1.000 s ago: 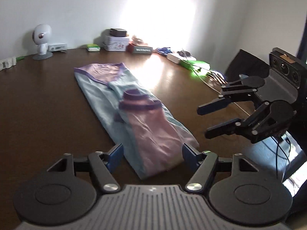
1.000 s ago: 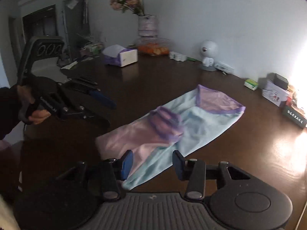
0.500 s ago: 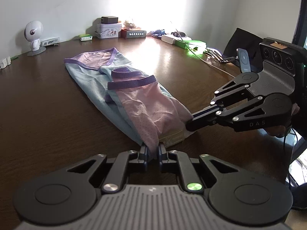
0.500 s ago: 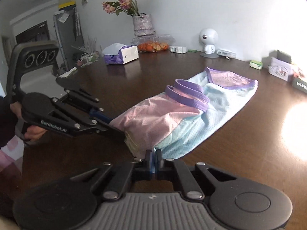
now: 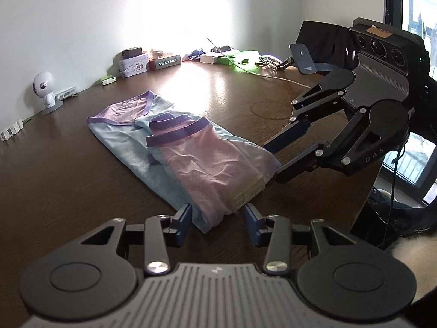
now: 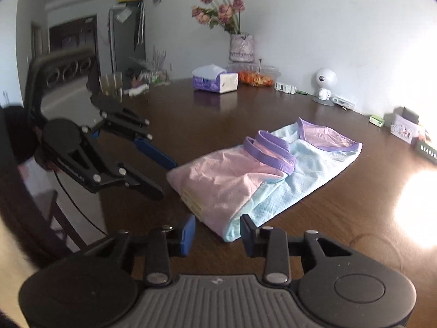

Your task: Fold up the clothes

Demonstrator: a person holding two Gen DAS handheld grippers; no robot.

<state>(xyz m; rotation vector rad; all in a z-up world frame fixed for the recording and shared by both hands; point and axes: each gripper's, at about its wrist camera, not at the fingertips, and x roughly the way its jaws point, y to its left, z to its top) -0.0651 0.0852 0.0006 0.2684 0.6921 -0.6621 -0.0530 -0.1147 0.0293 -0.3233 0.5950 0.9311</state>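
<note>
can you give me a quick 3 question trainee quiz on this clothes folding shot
1. True or false: the left gripper is shut on the garment.
2. Which part of the garment lies nearest both grippers?
A. the purple-trimmed end
B. the pink folded end
C. neither end; it hangs off the table
3. Fill in: the right gripper has its fingers ____ .

Key
1. False: its fingers stand apart on either side of the garment's near corner, not clamped on it.
2. B: the pink fold faces the grippers and the purple trim lies toward the wall.
3. open.
</note>
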